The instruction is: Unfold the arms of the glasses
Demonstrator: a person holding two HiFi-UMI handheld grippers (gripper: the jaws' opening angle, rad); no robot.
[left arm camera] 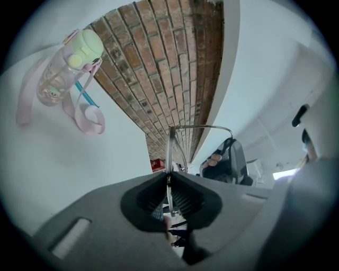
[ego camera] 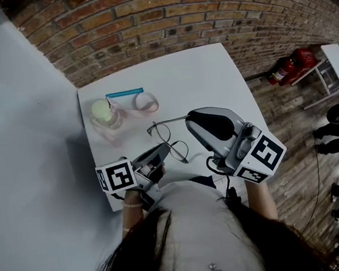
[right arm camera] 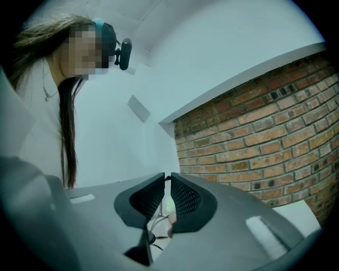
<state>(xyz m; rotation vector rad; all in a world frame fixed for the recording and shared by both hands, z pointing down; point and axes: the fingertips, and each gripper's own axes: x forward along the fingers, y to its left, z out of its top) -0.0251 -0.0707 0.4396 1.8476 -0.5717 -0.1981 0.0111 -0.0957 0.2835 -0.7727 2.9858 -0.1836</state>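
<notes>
Thin wire-rimmed glasses [ego camera: 160,133] hang just above the white table [ego camera: 198,73] between my two grippers. My left gripper [ego camera: 164,152] is shut on the frame by the near lens. In the left gripper view the rim [left arm camera: 170,148] rises straight out of the shut jaws [left arm camera: 169,177]. One arm of the glasses [ego camera: 171,121] runs out sideways from the frame to my right gripper [ego camera: 190,118], which is shut on its tip. In the right gripper view the jaws [right arm camera: 167,180] stand almost together, and the thin arm is barely visible.
A clear bottle with a pale green lid [ego camera: 105,113] and a pink strap [ego camera: 145,101] stands at the table's far left, beside a blue stick [ego camera: 124,93]. A brick wall [ego camera: 203,11] runs behind. A red fire extinguisher [ego camera: 289,65] lies on the floor at the right.
</notes>
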